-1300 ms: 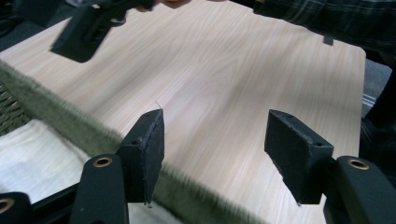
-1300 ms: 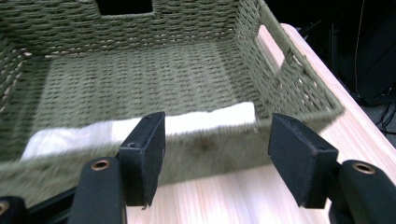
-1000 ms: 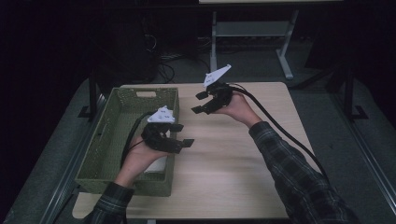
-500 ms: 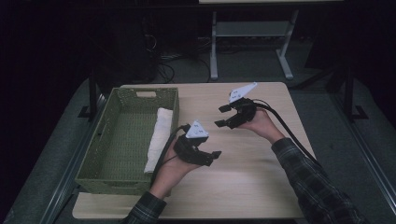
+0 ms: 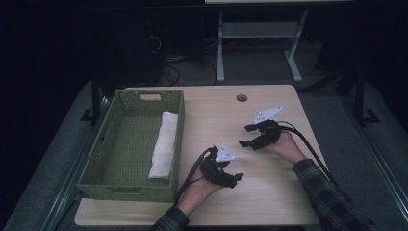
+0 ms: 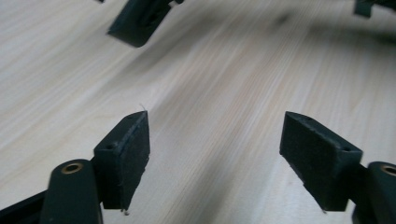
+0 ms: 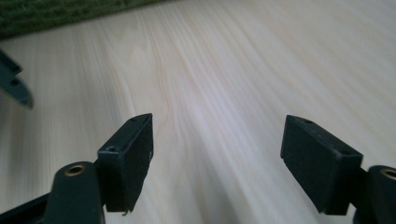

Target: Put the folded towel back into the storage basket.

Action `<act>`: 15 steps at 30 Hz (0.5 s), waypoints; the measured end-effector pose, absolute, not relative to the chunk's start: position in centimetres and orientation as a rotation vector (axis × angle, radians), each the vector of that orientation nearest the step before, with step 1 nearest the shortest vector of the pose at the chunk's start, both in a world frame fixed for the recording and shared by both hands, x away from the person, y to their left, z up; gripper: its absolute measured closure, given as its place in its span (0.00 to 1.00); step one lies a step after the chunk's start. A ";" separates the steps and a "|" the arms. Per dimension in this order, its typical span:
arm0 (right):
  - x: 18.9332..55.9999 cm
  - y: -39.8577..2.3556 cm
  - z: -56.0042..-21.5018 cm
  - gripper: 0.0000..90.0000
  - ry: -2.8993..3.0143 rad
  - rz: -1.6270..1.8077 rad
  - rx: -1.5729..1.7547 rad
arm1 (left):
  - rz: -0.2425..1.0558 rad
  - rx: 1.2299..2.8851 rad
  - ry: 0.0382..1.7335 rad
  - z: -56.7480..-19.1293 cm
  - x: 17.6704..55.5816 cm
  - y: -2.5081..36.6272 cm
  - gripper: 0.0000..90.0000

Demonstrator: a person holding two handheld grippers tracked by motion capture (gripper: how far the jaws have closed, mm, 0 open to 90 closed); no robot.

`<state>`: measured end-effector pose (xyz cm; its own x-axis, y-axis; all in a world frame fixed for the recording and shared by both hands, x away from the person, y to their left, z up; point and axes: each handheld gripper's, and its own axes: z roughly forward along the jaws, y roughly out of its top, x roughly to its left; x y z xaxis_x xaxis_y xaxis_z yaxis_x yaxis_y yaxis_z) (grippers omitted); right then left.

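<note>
Wooden table with one green basket, one rolled towel, two empty claws — left claw, right claw — agape.

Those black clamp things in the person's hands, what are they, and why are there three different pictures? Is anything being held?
They are hand-held grippers, each with two black fingers that open and shut. A person, not a machine, works them at a wooden table. The high view looks down from above: the left gripper is near the table's front, the right gripper farther back. The other two pictures come from small cameras riding on the grippers, looking out between their own fingers at the bare wood.

On the table's left stands a green woven basket with a rolled white towel lying along its right wall. Both grippers have just been opening and hold nothing; only tabletop shows between the right gripper's fingers too.
</note>
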<state>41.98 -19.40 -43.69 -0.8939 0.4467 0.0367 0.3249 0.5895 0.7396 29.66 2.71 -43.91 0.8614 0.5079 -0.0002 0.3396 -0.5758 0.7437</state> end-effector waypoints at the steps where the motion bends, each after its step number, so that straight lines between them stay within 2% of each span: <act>1: 42.0 -19.4 -43.7 0.26 2.662 1.192 0.651 | 0.272 2.237 0.610 -43.9 29.7 2.7 0.25; 3: 41.4 -20.0 -44.2 0.26 2.641 1.183 0.683 | 0.303 2.248 0.592 -44.6 29.7 2.6 0.25; 7: 40.0 -21.9 -45.8 0.25 2.618 1.137 0.771 | 0.304 2.256 0.572 -45.5 29.7 2.5 0.23; 15: 38.3 -24.2 -47.0 0.21 2.578 1.100 0.867 | 0.284 2.242 0.610 -46.5 30.0 2.9 0.20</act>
<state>38.32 -24.20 -46.96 -0.8058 0.5909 0.0383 0.4365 0.5490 0.7128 29.97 2.94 -46.52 0.8599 0.5104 0.0102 0.3359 -0.5808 0.7415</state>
